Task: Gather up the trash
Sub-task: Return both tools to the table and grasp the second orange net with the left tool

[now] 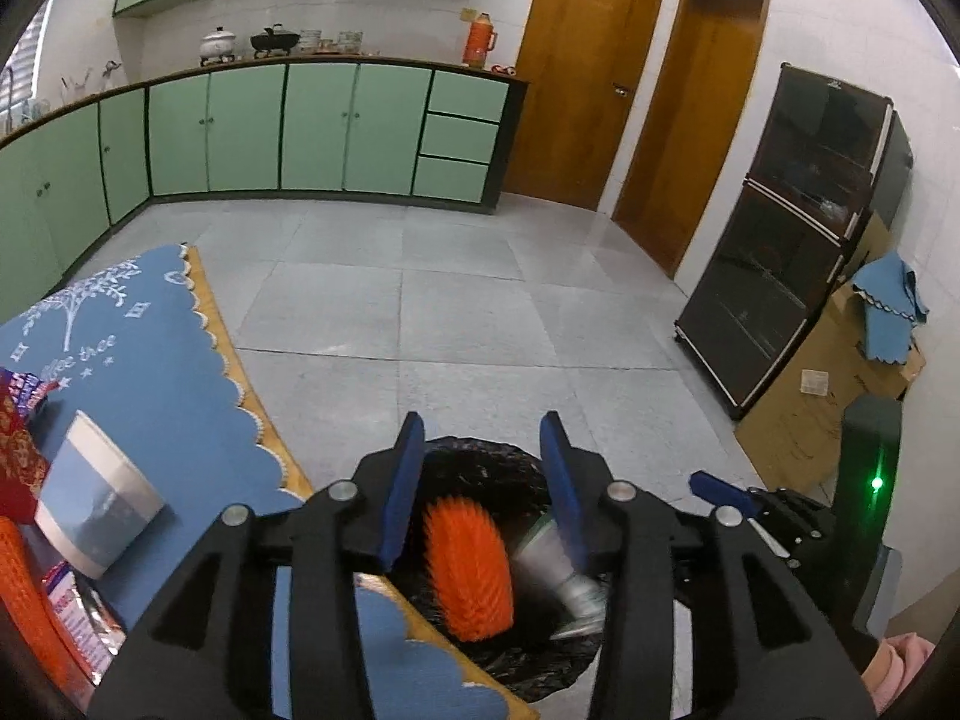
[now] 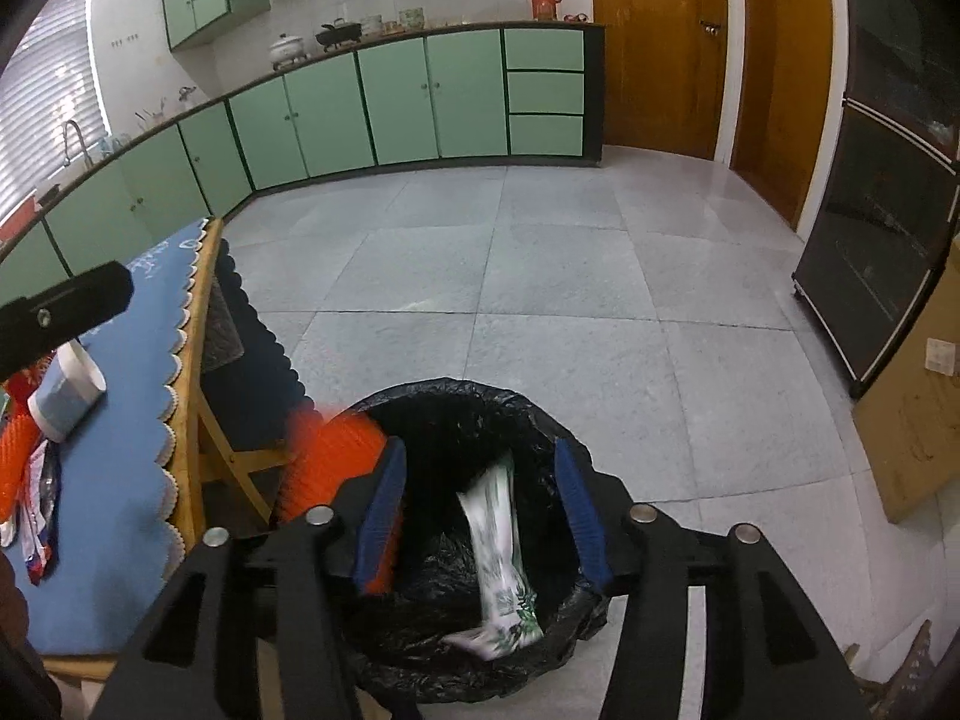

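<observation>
A bin lined with a black bag (image 1: pixel 522 669) stands on the floor beside the table. My left gripper (image 1: pixel 483 438) hangs open above it. An orange foam net (image 1: pixel 468 570) shows blurred below the jaws, clear of both pads, with a silvery wrapper (image 1: pixel 558 564) blurred beside it. My right gripper (image 2: pixel 480 450) is open over the same black bag (image 2: pixel 456 390). A white and green wrapper (image 2: pixel 498 540) is blurred inside the bin, free of the pads. The orange net (image 2: pixel 327 456) appears at the bin's left rim.
The table under a blue cloth (image 1: pixel 150 360) lies to the left, with a paper cup (image 1: pixel 96 504), red packets (image 1: pixel 18 450) and another orange net (image 1: pixel 24 588). A dark glass cabinet (image 1: pixel 798 228) and cardboard (image 1: pixel 828 396) stand right. Grey tiled floor (image 2: pixel 570 276) stretches ahead.
</observation>
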